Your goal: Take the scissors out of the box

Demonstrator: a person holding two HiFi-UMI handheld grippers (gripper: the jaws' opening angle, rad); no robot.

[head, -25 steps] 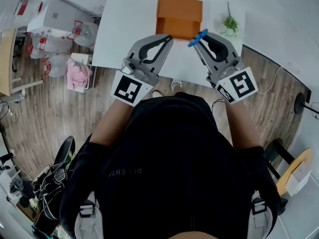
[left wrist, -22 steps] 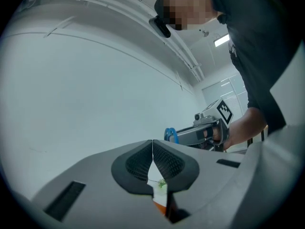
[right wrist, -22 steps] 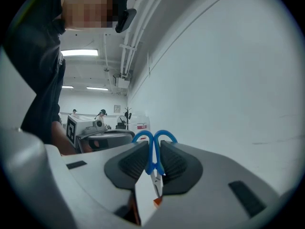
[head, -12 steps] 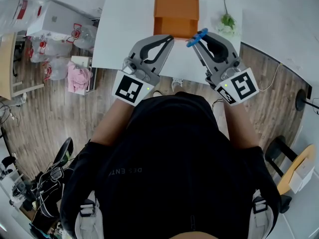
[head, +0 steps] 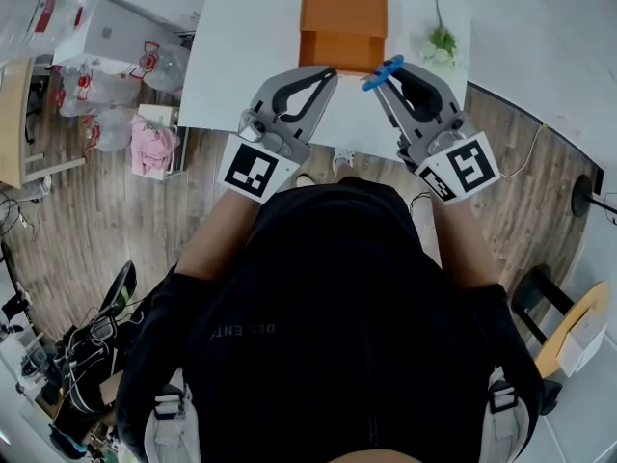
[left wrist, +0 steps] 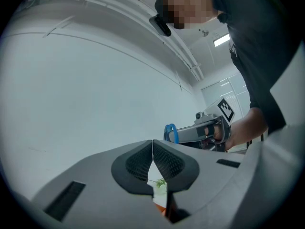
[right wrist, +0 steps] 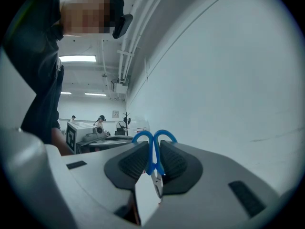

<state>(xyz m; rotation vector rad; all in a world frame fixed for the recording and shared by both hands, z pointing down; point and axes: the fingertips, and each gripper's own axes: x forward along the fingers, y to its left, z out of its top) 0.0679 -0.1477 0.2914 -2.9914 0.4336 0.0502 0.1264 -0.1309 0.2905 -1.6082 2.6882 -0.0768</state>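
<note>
Almost nothing has moved since the earlier head view: both grippers sit where they were, and only the camera has drifted a touch.

From the head view, the open orange cardboard box point(head: 343, 17) stands at the far side of the white desk point(head: 241, 66), with a small green plant sprig point(head: 443, 41) to its right. The right gripper point(head: 383, 71) points level toward the box and carries the blue-handled scissors point(head: 385, 70), which lie across its tip just by the box's front right corner. They look already clear of the box, so the lifting-out seems done. The left gripper point(head: 329, 71) is parked level just before the box's front edge, probably kept out of the way, since one gripper is enough for so light a thing.

In the left gripper view, its two ribbed pads meet edge to edge with nothing between them: closed and empty. Beyond it the other gripper shows with the blue loops at its tip.

In the right gripper view, the jaws are pressed on the scissors at the neck just under the two loops. The loops stand up past the pads and the closed metal blades run back toward the camera. Clamping there likely keeps the blades together and stops the tool from swinging.
</note>
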